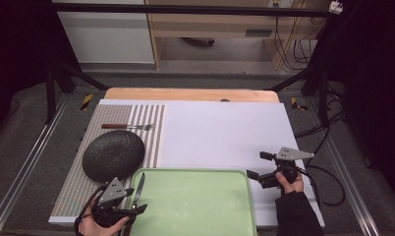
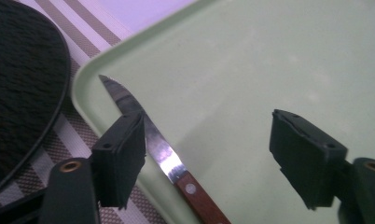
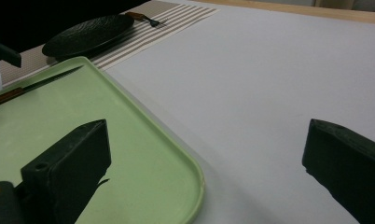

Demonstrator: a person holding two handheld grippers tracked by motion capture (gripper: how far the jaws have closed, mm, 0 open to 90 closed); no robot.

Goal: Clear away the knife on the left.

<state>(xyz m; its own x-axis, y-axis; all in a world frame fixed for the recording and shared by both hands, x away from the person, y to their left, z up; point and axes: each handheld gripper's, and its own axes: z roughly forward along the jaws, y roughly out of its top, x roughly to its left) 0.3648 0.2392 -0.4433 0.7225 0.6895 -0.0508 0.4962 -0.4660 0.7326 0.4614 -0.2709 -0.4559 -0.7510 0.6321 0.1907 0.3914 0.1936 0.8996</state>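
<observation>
A knife [image 1: 139, 189] with a brown wooden handle lies along the left edge of the green tray [image 1: 195, 206], blade pointing away from me. In the left gripper view the knife [image 2: 157, 149] passes just beside the left jaw, and the tray [image 2: 246, 70] is bare between the jaws. My left gripper [image 1: 135, 200] stands open over it [image 2: 209, 123], with no pad pressing on the blade. My right gripper [image 1: 258, 164] hovers open by the tray's right rim [image 3: 129, 154], nothing between its jaws [image 3: 206, 130]. The knife [image 3: 36, 84] also lies far left in the right gripper view.
A black round plate [image 1: 113, 155] sits on a striped placemat [image 1: 151, 123] left of the tray, with a fork [image 1: 126, 127] behind it. A white board [image 1: 225, 132] covers the wooden table [image 1: 185, 94]. Cables trail on the floor to the right.
</observation>
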